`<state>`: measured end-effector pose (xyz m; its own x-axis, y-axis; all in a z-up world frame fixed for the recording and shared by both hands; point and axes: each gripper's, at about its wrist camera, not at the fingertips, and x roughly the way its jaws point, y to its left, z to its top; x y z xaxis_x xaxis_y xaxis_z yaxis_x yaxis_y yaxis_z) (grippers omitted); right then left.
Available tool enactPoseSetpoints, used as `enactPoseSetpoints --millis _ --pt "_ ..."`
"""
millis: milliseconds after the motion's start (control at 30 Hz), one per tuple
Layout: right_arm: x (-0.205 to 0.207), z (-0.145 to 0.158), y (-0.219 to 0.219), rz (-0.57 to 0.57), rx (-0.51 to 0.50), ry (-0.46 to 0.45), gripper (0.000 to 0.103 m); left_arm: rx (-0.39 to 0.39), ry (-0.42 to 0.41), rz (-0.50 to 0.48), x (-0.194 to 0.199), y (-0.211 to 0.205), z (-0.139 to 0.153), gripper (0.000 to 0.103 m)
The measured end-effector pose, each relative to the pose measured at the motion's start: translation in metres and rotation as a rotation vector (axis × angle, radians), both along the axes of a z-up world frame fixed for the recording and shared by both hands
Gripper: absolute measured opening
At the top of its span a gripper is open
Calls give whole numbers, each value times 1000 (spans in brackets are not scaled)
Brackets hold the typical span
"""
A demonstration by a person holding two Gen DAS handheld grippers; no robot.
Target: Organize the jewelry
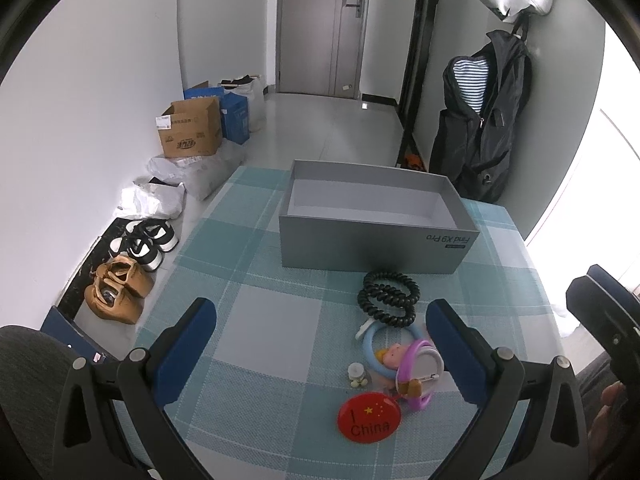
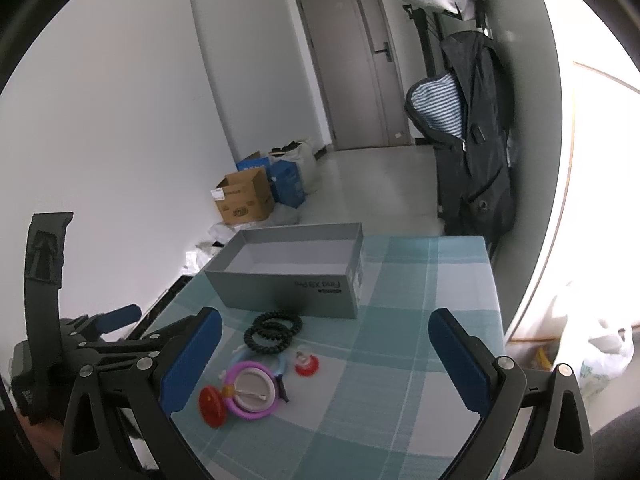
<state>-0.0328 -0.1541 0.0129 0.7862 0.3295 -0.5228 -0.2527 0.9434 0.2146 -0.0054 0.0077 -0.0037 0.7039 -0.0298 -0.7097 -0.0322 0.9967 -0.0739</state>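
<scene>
Jewelry pile [image 1: 396,364] sits on your checked tablecloth [image 1: 256,320], just in front of the grey box [image 1: 376,248]; its pieces overlap, so the small ones are hard to make out. Black coil bands [image 2: 273,332] lie nearest the box. Only the left view lets you read the red "China" badge [image 1: 369,417]. Your left gripper [image 1: 320,356] and right gripper [image 2: 325,364] both gape wide, holding nothing. Open cloth lies right of the pile.

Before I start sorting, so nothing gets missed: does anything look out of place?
Yes: the jewelry lies in one overlapping heap, black coil ties, purple ring and red China badge, beside the empty grey box.
</scene>
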Motion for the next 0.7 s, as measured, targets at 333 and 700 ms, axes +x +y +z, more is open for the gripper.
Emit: enactPoseSetpoints --millis 333,700 --pt "0 0 0 -3 -2 1 103 -1 9 -1 1 -1 -3 102" --pt "1 0 -1 -11 8 2 103 -31 24 -15 1 1 -5 102"
